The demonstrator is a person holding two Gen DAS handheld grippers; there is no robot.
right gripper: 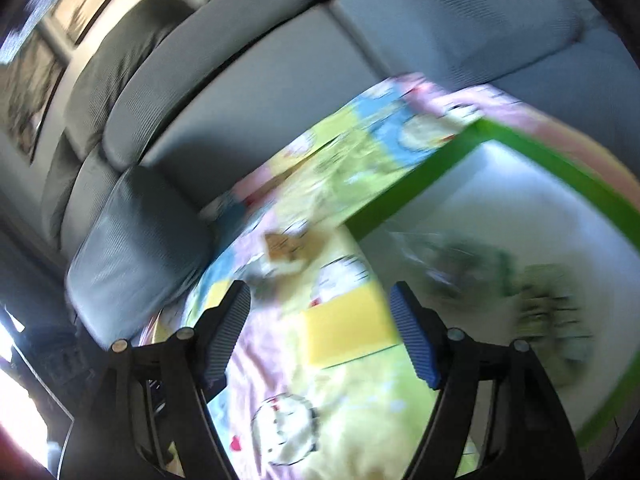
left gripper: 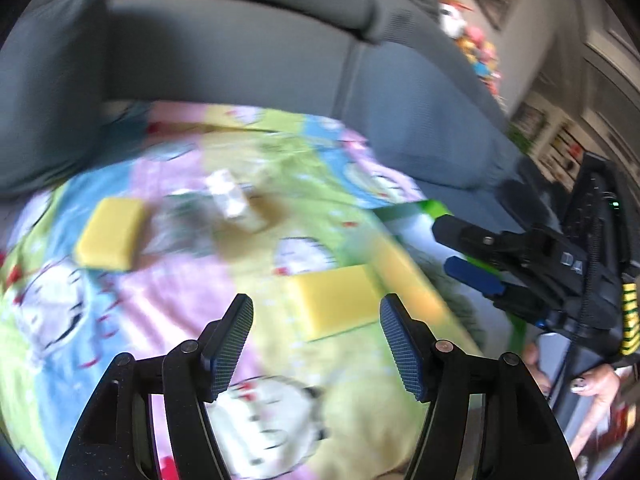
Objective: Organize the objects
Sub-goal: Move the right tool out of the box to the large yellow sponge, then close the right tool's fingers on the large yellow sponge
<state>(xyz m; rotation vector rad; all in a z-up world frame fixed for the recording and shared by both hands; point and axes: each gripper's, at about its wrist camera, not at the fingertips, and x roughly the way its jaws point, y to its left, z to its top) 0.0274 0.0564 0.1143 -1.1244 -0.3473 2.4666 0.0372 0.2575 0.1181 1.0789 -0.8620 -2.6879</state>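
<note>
A yellow sponge (left gripper: 334, 304) lies on a colourful cartoon blanket (left gripper: 160, 300), just ahead of my open, empty left gripper (left gripper: 316, 344). A second yellow sponge (left gripper: 110, 234) lies farther left. A small white packet (left gripper: 232, 200) and a brown item (left gripper: 248, 224) sit beyond. My right gripper (right gripper: 320, 334) is open and empty over the near sponge (right gripper: 346, 330); it also shows in the left wrist view (left gripper: 472, 256) at the right. A green-rimmed white bin (right gripper: 460, 152) holds blurred greenish items (right gripper: 548, 304).
A grey sofa (left gripper: 240, 60) backs the blanket, with an armrest cushion (right gripper: 136, 248) on the left. Colourful toys (left gripper: 476, 48) and shelves stand at the far right. Both views are motion-blurred.
</note>
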